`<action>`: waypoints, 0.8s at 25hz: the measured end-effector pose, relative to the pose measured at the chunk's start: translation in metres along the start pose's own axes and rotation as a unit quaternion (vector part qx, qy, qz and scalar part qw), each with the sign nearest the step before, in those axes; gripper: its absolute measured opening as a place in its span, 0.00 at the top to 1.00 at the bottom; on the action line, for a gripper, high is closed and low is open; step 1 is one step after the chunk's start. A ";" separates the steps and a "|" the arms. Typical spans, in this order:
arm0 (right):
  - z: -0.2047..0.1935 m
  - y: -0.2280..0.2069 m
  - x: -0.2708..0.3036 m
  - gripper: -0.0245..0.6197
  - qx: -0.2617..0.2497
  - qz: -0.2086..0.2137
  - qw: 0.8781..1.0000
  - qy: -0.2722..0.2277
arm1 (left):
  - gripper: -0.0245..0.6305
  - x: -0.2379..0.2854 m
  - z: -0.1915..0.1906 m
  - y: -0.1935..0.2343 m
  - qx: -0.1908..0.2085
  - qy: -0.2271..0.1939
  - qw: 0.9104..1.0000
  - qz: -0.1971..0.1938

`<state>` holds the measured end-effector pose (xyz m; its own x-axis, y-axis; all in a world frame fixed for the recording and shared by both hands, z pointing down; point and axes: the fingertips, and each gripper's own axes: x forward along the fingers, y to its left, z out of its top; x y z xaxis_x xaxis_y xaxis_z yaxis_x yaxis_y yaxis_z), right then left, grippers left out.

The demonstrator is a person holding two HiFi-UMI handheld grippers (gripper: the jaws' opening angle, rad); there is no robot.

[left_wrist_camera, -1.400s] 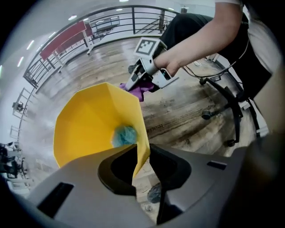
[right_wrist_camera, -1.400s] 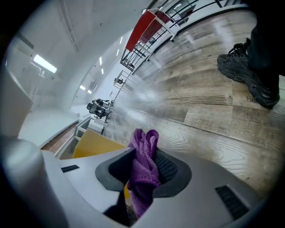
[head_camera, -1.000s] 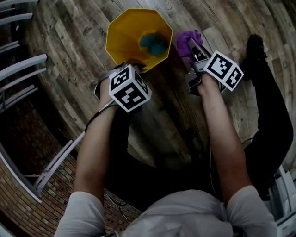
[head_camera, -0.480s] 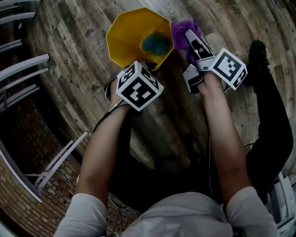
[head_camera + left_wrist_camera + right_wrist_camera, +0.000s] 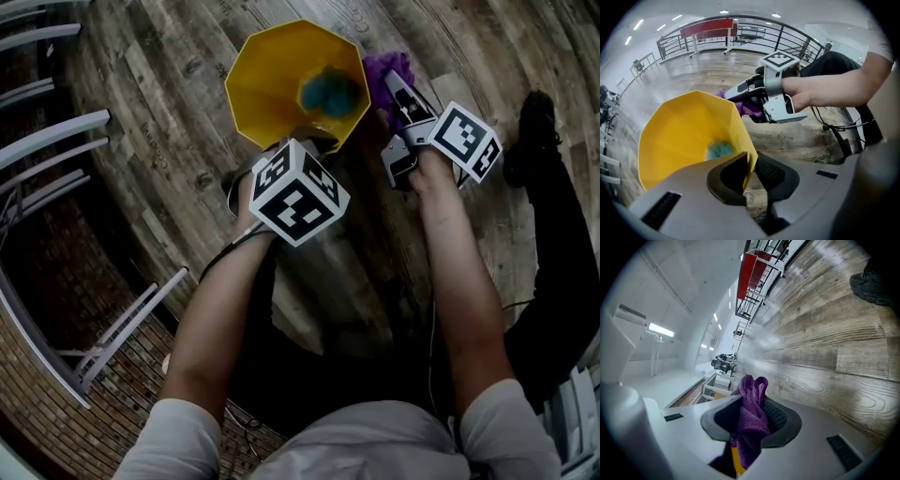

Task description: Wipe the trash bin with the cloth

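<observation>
The bin stands on the floor, with a teal wad inside. The left tool straddles its near rim, one jaw inside and one outside. Its jaws have just been closing and now pinch the yellow wall, probably to steady the bin for wiping. The right tool is clamped on the purple cloth, held just beside the bin's right rim, ready to rub.
</observation>
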<state>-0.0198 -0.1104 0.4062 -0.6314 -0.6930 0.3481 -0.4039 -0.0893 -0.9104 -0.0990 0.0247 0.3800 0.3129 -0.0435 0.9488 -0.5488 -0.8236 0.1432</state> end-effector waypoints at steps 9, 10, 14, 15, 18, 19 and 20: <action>-0.014 -0.041 0.025 0.78 -0.023 -0.038 0.999 0.031 | 0.89 -0.001 0.000 0.000 0.004 -0.003 1.000 0.002; -0.015 -0.044 0.026 0.78 -0.024 -0.041 0.998 0.032 | 0.89 -0.001 0.000 0.000 0.004 -0.003 1.000 0.002; -0.021 -0.057 0.032 0.78 -0.030 -0.055 0.997 0.043 | 0.89 -0.001 -0.001 0.001 0.003 -0.002 1.000 0.002; -0.023 -0.061 0.033 0.78 -0.031 -0.059 0.997 0.046 | 0.89 -0.001 -0.001 0.001 0.003 -0.002 1.000 0.002; -0.027 -0.072 0.036 0.78 -0.035 -0.071 0.996 0.053 | 0.89 -0.001 0.000 0.000 0.004 -0.004 1.000 0.003; -0.029 -0.076 0.038 0.78 -0.036 -0.075 0.995 0.056 | 0.89 0.000 -0.001 0.000 0.004 -0.004 1.000 0.003; -0.032 -0.081 0.040 0.78 -0.038 -0.080 0.994 0.059 | 0.89 0.000 -0.002 0.000 0.004 -0.004 1.000 0.003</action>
<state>-0.0332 -0.1078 0.5014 -0.6265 -0.5850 0.5150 -0.5515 -0.1343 -0.8233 -0.1000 0.0260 0.3804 0.3156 -0.0540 0.9474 -0.5442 -0.8281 0.1341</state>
